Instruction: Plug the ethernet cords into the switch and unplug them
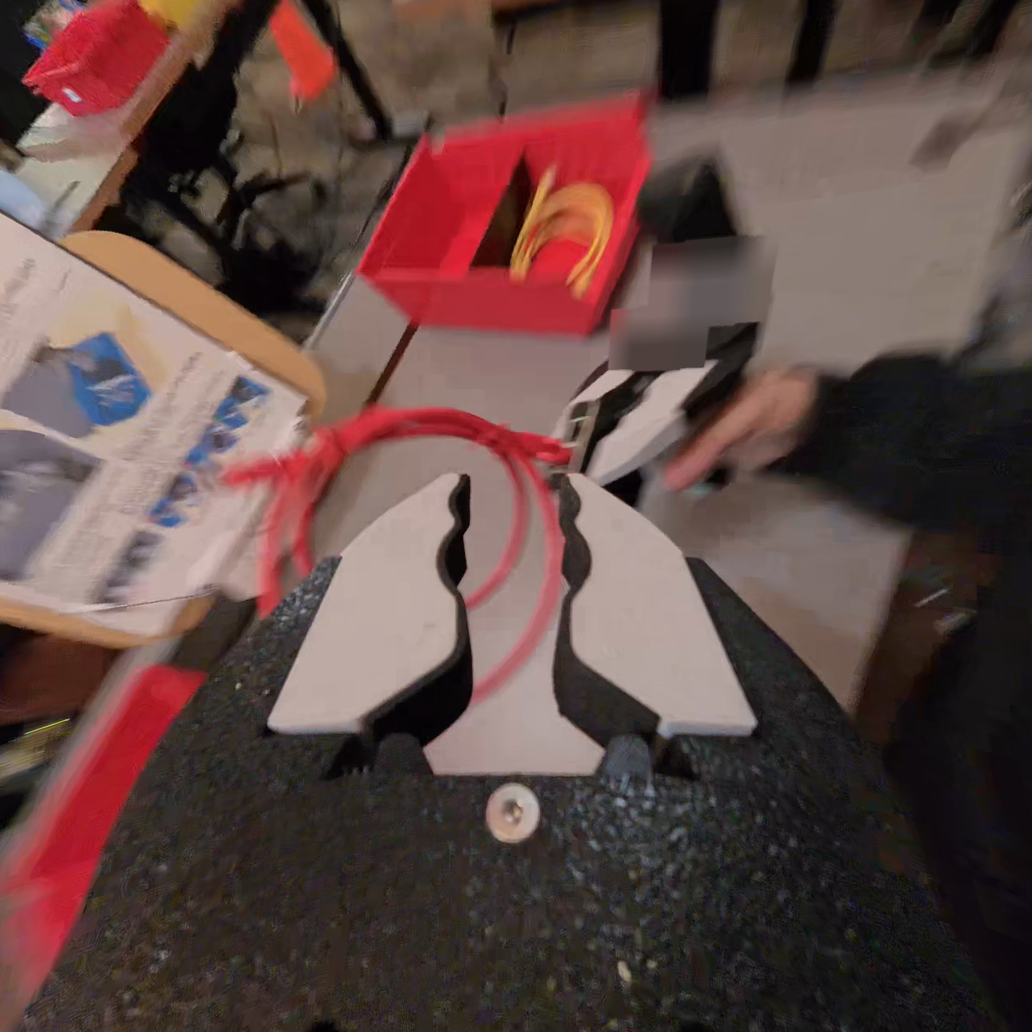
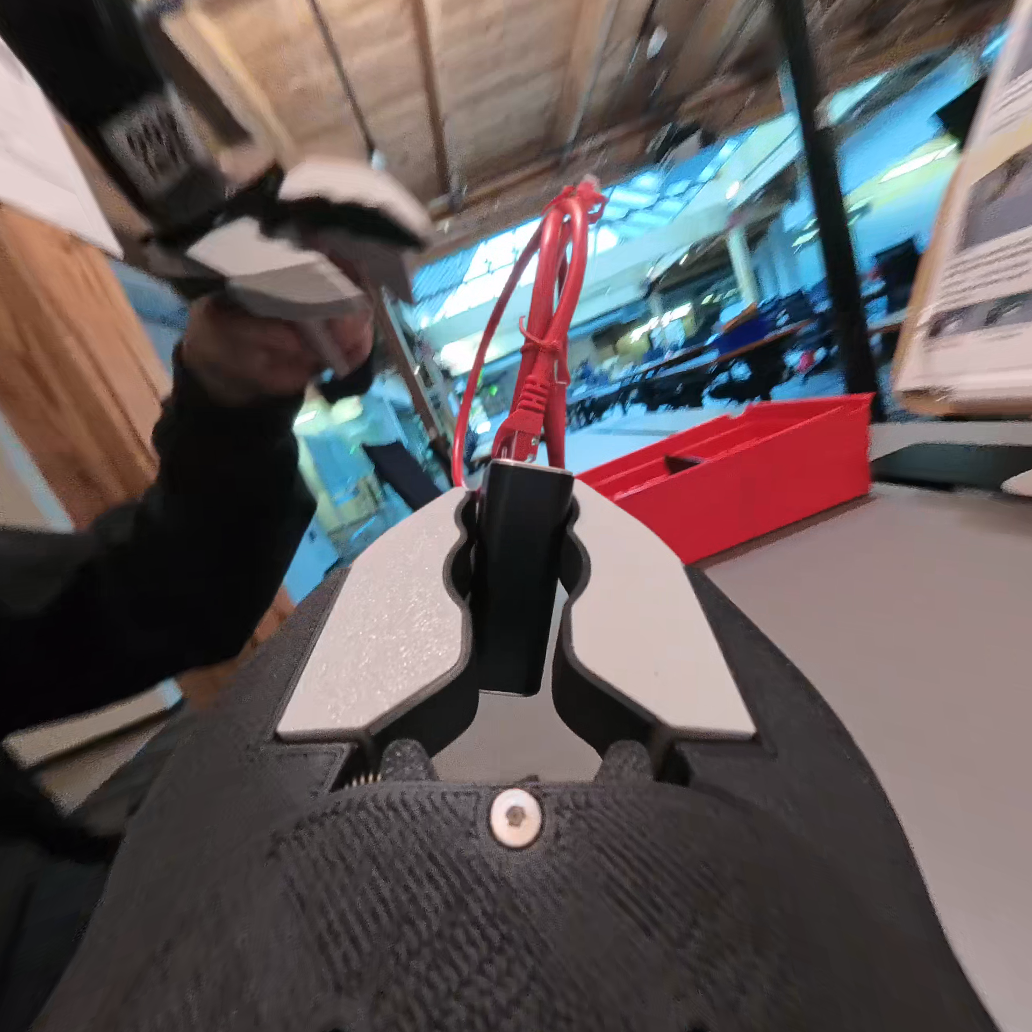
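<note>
My right gripper (image 2: 522, 497) is shut on a small black switch (image 2: 519, 586) and holds it up off the table. A red ethernet cord (image 2: 530, 391) is plugged into the switch's far end, with its tied coil standing above it. My left gripper (image 1: 514, 486) is open and empty. The red cord's loop (image 1: 424, 419) lies just beyond and between its fingers. In the left wrist view, the right gripper (image 1: 564, 452) holds the switch at the cord's right end. In the right wrist view, the left gripper (image 2: 391, 262) hovers at upper left, apart from the cord.
A red bin (image 1: 447, 223) with coiled yellow cords (image 1: 564, 229) stands at the back of the grey table (image 1: 491, 374); it also shows in the right wrist view (image 2: 782, 463). A printed poster board (image 1: 111, 447) stands on the left. A person's hand (image 1: 743, 424) holds the right gripper.
</note>
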`<state>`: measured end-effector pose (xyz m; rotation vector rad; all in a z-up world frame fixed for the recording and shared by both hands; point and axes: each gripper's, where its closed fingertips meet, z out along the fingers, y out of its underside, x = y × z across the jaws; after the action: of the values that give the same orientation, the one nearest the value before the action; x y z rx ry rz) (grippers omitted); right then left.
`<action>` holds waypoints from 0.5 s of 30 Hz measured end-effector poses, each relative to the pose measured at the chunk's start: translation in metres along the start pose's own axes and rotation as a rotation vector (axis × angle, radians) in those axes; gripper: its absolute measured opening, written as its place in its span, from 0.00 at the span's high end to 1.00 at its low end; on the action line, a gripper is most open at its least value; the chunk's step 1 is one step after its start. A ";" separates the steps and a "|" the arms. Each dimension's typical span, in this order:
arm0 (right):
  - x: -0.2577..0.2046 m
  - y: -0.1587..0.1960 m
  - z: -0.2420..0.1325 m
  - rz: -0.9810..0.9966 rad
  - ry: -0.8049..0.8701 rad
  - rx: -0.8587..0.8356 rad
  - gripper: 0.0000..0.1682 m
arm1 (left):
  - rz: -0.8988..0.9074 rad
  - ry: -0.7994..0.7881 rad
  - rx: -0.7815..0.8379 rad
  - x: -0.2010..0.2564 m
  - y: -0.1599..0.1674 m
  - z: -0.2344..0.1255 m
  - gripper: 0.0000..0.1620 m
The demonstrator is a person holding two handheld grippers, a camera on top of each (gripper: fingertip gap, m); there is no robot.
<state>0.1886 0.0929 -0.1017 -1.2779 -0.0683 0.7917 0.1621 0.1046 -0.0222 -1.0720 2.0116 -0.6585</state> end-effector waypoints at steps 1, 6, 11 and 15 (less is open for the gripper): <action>0.004 -0.009 -0.006 -0.002 0.022 0.051 0.83 | -0.120 0.052 0.115 0.011 -0.007 -0.009 0.83; -0.001 -0.043 -0.024 -0.080 0.022 0.250 0.83 | -0.430 0.209 0.389 0.071 0.018 0.003 0.82; -0.015 -0.037 -0.012 -0.155 -0.003 0.249 0.83 | -0.705 0.258 0.629 0.081 0.010 0.021 0.85; -0.022 -0.031 -0.001 -0.221 0.007 0.217 0.83 | -0.717 0.174 0.642 0.071 0.012 0.027 0.86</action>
<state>0.1879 0.0775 -0.0666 -1.0470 -0.1127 0.5877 0.1523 0.0476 -0.0731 -1.3317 1.3279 -1.6771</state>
